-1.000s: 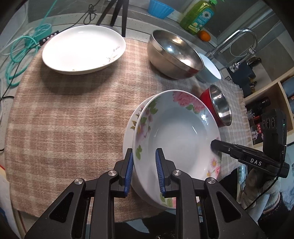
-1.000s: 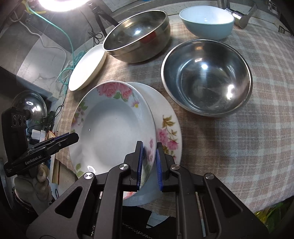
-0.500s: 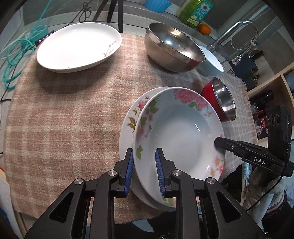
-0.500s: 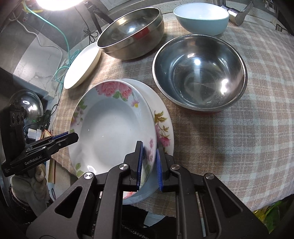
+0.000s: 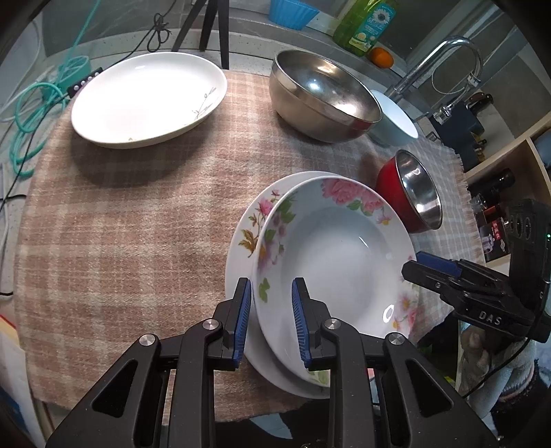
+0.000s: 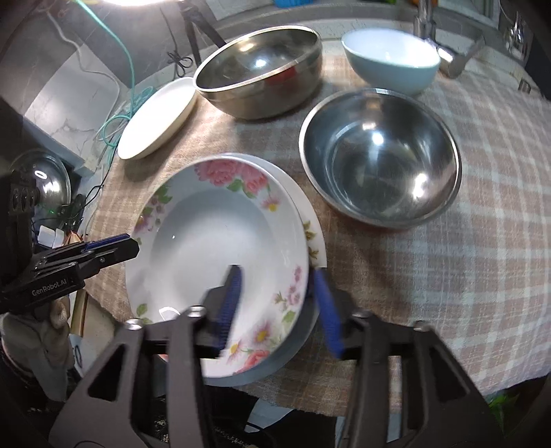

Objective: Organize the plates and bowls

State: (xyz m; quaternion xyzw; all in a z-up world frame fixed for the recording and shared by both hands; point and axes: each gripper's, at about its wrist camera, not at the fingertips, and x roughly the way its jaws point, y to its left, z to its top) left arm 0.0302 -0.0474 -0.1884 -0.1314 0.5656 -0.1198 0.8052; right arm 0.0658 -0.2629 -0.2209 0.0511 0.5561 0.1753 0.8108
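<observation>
A deep floral plate [image 5: 337, 262] rests on a flatter floral plate [image 5: 248, 234] at the near edge of the checked cloth; both also show in the right wrist view, the deep plate [image 6: 213, 241] above the flat one [image 6: 310, 227]. My left gripper [image 5: 270, 313] stands open, its jaws apart on either side of the deep plate's near-left rim. My right gripper [image 6: 280, 306] is open, its blurred jaws spread wide on either side of the plate's rim. A plain white plate [image 5: 148, 100] lies at the far left.
A large steel bowl [image 5: 323, 96] stands at the back, a pale blue bowl [image 6: 391, 60] behind it, and a red-sided steel bowl [image 6: 378, 158] right of the plates. A tap [image 5: 444, 65], soap bottle [image 5: 365, 24] and cables [image 5: 31, 113] ring the cloth [image 5: 120, 224].
My right gripper has opened and let go of the deep floral plate's rim; its jaws are blurred from motion. My left gripper has stayed at the opposite rim.
</observation>
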